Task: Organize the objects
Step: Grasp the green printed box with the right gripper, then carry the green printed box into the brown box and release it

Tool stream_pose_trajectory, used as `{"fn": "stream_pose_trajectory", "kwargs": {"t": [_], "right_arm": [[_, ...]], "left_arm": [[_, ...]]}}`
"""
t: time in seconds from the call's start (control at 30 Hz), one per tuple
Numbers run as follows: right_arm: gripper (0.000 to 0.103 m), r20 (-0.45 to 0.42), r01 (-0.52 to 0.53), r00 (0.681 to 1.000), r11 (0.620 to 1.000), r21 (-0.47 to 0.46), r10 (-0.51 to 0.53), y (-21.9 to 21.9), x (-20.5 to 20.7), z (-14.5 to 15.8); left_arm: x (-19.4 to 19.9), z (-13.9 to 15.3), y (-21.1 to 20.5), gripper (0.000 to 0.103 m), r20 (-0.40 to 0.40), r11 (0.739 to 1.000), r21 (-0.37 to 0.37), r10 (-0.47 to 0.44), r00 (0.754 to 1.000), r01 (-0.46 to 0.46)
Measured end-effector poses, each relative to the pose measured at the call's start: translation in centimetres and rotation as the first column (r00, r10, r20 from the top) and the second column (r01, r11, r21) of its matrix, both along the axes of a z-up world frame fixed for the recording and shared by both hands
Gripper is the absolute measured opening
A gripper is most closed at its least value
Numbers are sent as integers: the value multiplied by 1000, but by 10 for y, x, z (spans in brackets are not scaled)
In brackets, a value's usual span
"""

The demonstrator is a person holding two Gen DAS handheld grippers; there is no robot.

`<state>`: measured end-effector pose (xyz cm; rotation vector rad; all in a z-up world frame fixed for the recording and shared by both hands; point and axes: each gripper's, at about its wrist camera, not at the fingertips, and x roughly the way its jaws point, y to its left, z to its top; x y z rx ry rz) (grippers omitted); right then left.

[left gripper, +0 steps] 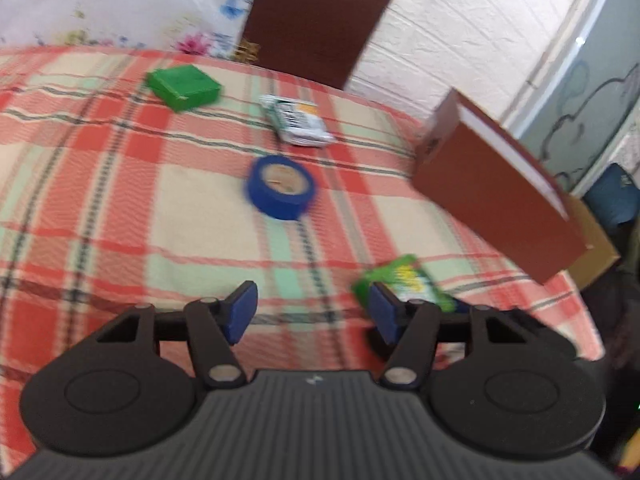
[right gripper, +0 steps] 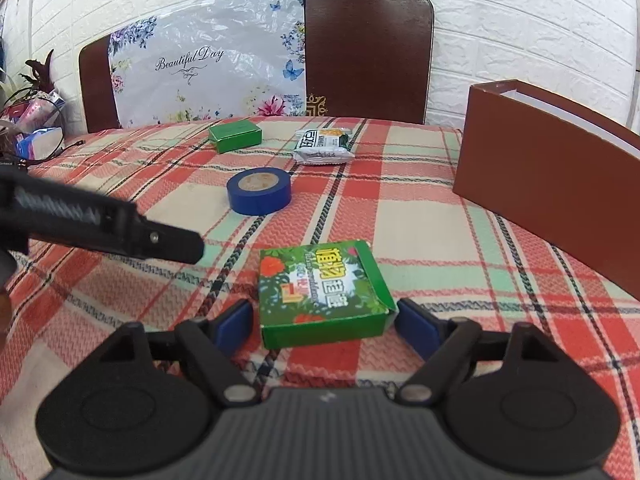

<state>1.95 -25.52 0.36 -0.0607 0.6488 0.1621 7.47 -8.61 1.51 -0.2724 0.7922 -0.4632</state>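
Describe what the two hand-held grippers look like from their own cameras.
Both look alike. The left hand-held gripper and the right hand-held gripper each have a ribbed dark-grey body, two round black discs at the sides, black linkage arms with silver pivot pins, and blue pads on the fingers. In the right view the left one's black side shows a ribbed strip. No cables or sleeves show.

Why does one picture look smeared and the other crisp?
Left wrist view: motion blur smears the blue tape roll and the plain green box. Right wrist view: sharp enough to read the print on the leafy green box. Both views: the fisheye lens bends the brown box.
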Motion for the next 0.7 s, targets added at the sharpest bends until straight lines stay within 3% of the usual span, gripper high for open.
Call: {"fn": "stream_pose_trajectory", "kwargs": {"t": [0.07, 0.13, 0.17, 0.27, 0.33, 0.5, 0.7], "right_arm": [[82, 3, 0, 1000, 1000, 6, 0, 0, 0, -1], [74, 12, -3, 1000, 1000, 8, 3, 0, -2, -1], [65, 18, -4, 1000, 1000, 9, 4, -1, -2, -1], [63, 33, -2, 999, 1000, 11, 2, -1, -4, 0], [62, 50, 16, 999, 1000, 21, -17, -4, -6, 2], [62, 188, 99, 975, 990, 102, -117, -24, -16, 18], [62, 423, 215, 877, 974, 76, -227, -60, -1, 59]], "left_arm": [[5, -1, -16, 62, -45, 998, -15, -54, 998, 54], [13, -9, -28, 57, -115, 995, -54, -92, 989, 87], [17, -16, -33, 52, -150, 993, -72, -106, 983, 96], [21, -17, -45, 42, -150, 992, -81, -109, 983, 98], [23, -10, -50, 42, -157, 992, -82, -105, 982, 93], [23, 35, -81, 41, -39, 988, -41, -151, 988, 150], [49, 97, -140, 42, 153, 969, 7, -243, 958, 245]]}}
